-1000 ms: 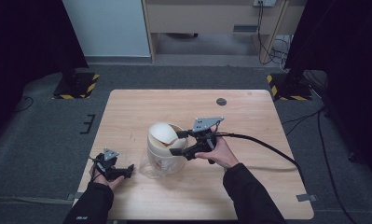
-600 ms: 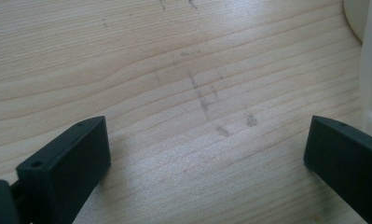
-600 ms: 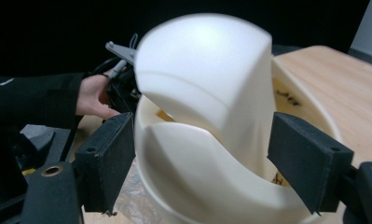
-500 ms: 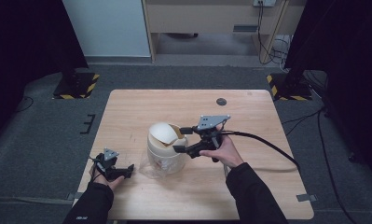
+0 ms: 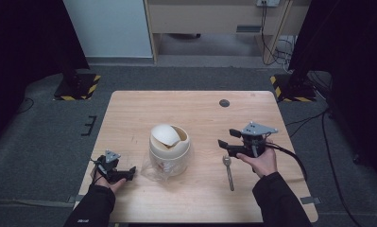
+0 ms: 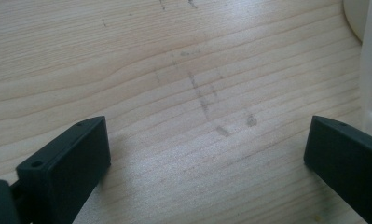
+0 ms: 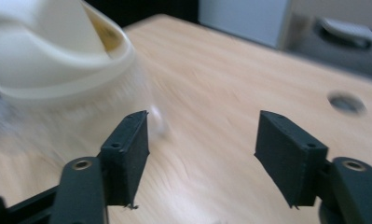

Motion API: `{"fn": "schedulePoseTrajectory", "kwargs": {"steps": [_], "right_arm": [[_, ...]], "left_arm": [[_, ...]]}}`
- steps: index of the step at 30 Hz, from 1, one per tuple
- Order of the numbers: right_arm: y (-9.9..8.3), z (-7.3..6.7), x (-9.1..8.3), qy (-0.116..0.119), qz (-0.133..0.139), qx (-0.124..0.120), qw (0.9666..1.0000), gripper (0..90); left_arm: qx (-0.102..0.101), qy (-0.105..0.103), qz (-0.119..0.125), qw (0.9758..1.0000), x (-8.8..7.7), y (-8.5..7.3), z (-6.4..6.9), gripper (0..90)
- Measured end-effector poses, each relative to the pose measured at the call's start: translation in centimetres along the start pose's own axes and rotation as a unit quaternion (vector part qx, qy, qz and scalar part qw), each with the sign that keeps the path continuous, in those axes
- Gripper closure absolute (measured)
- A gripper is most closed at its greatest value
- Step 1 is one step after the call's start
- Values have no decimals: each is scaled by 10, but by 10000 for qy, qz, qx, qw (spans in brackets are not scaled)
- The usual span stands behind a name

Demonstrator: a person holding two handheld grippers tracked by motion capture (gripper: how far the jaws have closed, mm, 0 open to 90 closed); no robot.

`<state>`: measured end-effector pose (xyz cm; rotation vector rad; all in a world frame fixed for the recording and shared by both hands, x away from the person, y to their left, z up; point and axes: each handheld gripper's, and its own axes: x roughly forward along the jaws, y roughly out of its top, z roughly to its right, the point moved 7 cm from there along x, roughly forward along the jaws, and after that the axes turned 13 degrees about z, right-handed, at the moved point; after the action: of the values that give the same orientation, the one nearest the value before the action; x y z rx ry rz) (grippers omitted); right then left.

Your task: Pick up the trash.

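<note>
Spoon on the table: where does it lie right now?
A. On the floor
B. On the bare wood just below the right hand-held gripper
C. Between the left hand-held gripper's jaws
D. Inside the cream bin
B: in the high view the spoon lies flat on the table just below the right hand-held gripper, whose open jaws hold nothing.

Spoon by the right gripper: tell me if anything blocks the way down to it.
Nothing visible does. The spoon lies bare on the table, just below the right gripper, whose jaws are apart and empty. The lidded bin stands well off to its side.
</note>
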<state>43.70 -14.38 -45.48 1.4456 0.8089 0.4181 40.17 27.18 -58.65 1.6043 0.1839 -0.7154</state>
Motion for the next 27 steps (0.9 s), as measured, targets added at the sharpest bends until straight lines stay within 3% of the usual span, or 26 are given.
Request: {"fn": "schedulePoseTrajectory", "kwargs": {"steps": [2,4,5,7,8,9,11,13,16,22,24,27], "right_arm": [[-26,2,-7,-182,-337,67,9992,364],[-33,2,-8,-230,-452,102,9987,363],[-43,3,-9,-260,-650,10,9975,373],[-70,2,-11,-371,-1063,58,9936,401],[-70,2,-11,-371,-1063,58,9936,401],[-85,0,-13,-395,-1241,135,9914,408],[-89,0,-13,-401,-1325,145,9903,416],[-103,-1,-15,-458,-1628,147,9855,443],[-108,-4,-14,-488,-1705,168,9840,462],[-124,-10,-7,-525,-2119,257,9755,542],[-124,-10,-7,-562,-2087,263,9760,555],[-124,-7,-6,-659,-2070,192,9759,661]], "left_arm": [[-1,2,1,10000,0,0,0,0],[0,4,2,10000,0,0,0,0],[1,3,2,10000,0,0,0,0],[0,-2,4,10000,0,0,1,0],[2,-4,4,10000,0,0,1,0],[5,-9,4,10000,0,0,1,0],[7,-15,3,10000,0,0,1,0],[8,-18,3,10000,0,0,1,0],[6,-19,4,10000,0,0,1,0],[13,-36,6,10000,0,0,1,0],[24,-51,4,10000,0,0,1,0],[37,-66,1,10000,-1,0,0,0]]}}
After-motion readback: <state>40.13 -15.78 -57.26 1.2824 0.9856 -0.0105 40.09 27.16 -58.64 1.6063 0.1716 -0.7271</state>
